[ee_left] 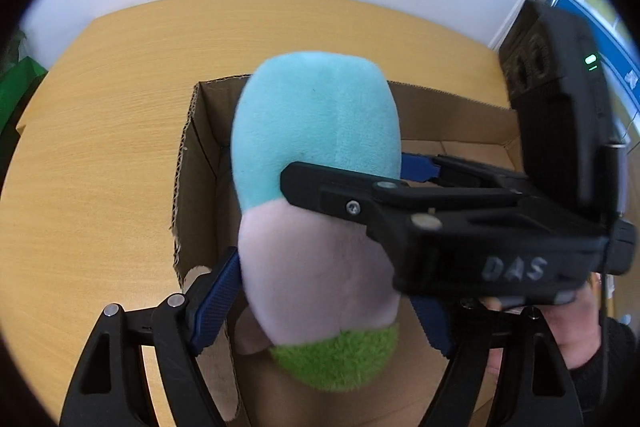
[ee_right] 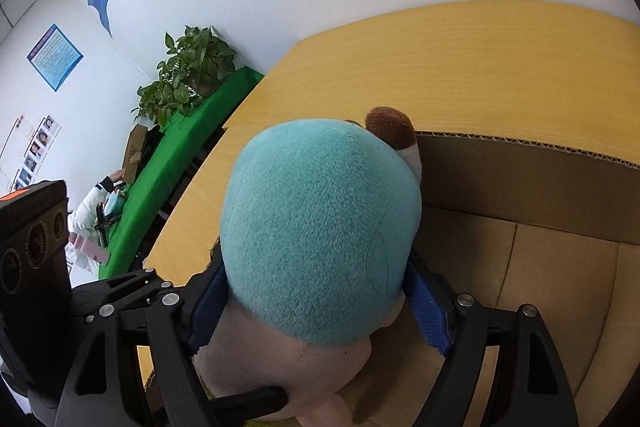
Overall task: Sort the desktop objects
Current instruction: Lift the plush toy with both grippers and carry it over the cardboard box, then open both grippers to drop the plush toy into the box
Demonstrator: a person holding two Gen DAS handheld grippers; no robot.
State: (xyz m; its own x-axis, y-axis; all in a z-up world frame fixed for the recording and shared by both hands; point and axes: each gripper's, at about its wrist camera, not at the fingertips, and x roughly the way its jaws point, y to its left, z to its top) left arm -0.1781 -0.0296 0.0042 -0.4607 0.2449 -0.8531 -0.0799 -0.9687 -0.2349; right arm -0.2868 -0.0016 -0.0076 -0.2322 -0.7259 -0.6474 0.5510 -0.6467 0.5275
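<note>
Both your grippers clamp the same soft plush doll (ee_left: pixel 316 187) with a teal cap, pale pink face and green body, held over the open brown cardboard box (ee_left: pixel 200 155) on the yellow wooden table (ee_left: pixel 100 147). Your left gripper (ee_left: pixel 320 307) squeezes its face from below — your right gripper (ee_right: pixel 316 303) (crossing in sideways from the right) pinches the teal cap.

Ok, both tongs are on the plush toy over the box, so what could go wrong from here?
1. The plush toy is soft and round; it could squeeze out from between the left tongs or right tongs.
2. It hangs near the cardboard box wall, so a drop may catch the rim and tip out onto the table.
3. The crossed tongs could snag when releasing.
</note>
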